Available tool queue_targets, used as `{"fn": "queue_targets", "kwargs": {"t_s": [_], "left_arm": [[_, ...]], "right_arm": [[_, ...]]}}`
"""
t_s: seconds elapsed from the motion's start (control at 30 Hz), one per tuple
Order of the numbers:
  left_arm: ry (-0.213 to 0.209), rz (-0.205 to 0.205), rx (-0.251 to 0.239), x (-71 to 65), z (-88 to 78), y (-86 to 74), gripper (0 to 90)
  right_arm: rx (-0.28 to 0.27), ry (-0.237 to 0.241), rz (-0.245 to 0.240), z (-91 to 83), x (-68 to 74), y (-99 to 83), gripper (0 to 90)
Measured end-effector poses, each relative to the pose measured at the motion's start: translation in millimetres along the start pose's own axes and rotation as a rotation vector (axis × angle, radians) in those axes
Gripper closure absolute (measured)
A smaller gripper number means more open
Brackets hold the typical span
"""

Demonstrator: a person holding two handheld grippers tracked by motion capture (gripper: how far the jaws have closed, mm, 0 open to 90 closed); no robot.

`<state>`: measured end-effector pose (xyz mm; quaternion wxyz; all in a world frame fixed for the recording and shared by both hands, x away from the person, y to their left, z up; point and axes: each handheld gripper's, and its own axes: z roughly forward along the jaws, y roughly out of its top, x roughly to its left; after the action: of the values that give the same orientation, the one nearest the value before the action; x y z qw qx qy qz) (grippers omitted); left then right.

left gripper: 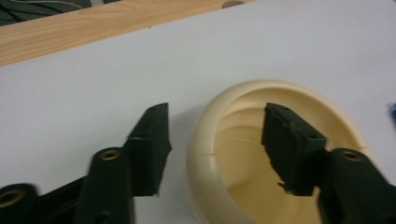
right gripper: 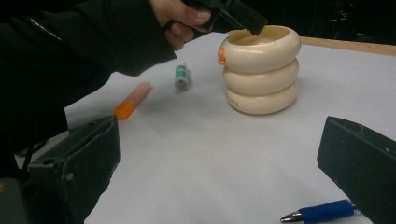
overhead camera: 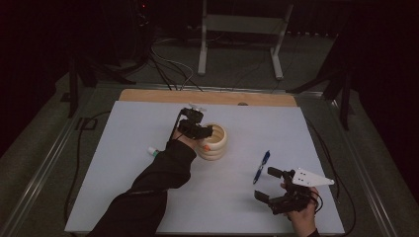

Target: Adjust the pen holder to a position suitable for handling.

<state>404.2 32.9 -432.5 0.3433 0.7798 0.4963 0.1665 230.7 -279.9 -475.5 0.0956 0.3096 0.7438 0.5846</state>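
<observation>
- My left tongs (overhead camera: 206, 131) sit at the rim of the cream ribbed cup (overhead camera: 216, 143), mid-table on the white sheet (overhead camera: 128, 148)
- Left gripper view: jaws straddle the cup (left gripper: 261, 154) wall, one pad outside on the sheet side, one pad inside the mouth, clear gap to the wall on both sides, so open and gripping nothing
- Cup (right gripper: 261, 70) stands upright, axis vertical, mouth up; small orange bit at its rim on the side facing the left hand, can't tell what it is
- Right tongs (overhead camera: 269, 183) are parked near the front edge of the table, jaws spread wide, nothing between them
- Blue pen (overhead camera: 261, 167) lies just ahead of the right tongs, long axis running roughly away from me, tip end near the right jaw in the right gripper view (right gripper: 322, 212)
- Pen is well apart from the cup; right hand is clearly nearer to it, left is nearer to the cup
- Orange marker (right gripper: 133, 100) and green-banded tube (right gripper: 181, 77) lie on the left side of the cup, nearer my left forearm
- My guess: next pick goes by side, pen to the right tongs
</observation>
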Motion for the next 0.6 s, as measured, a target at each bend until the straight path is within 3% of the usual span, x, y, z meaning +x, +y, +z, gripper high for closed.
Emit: {"fn": "queue_targets", "kwargs": {"t_s": [0.3,0.4,0.47,0.6], "left_arm": [[-0.036,0.007,-0.054,-9.8,-21.6,5.6,20.3],[-0.061,0.007,-0.067,-12.0,-25.5,6.2,14.8],[-0.113,0.005,-0.08,-12.1,-28.7,6.7,8.2],[-0.138,0.022,-0.084,-12.5,-31.4,7.7,2.5]], "right_arm": [[-0.005,-0.003,0.004,-0.9,-0.3,0.2,0.0],[-0.005,-0.004,0.004,-1.4,-0.6,0.5,0.0],[-0.008,-0.007,0.003,-1.7,-0.6,0.7,0.0],[-0.011,-0.007,0.003,-2.1,-0.6,1.1,0.0]]}}
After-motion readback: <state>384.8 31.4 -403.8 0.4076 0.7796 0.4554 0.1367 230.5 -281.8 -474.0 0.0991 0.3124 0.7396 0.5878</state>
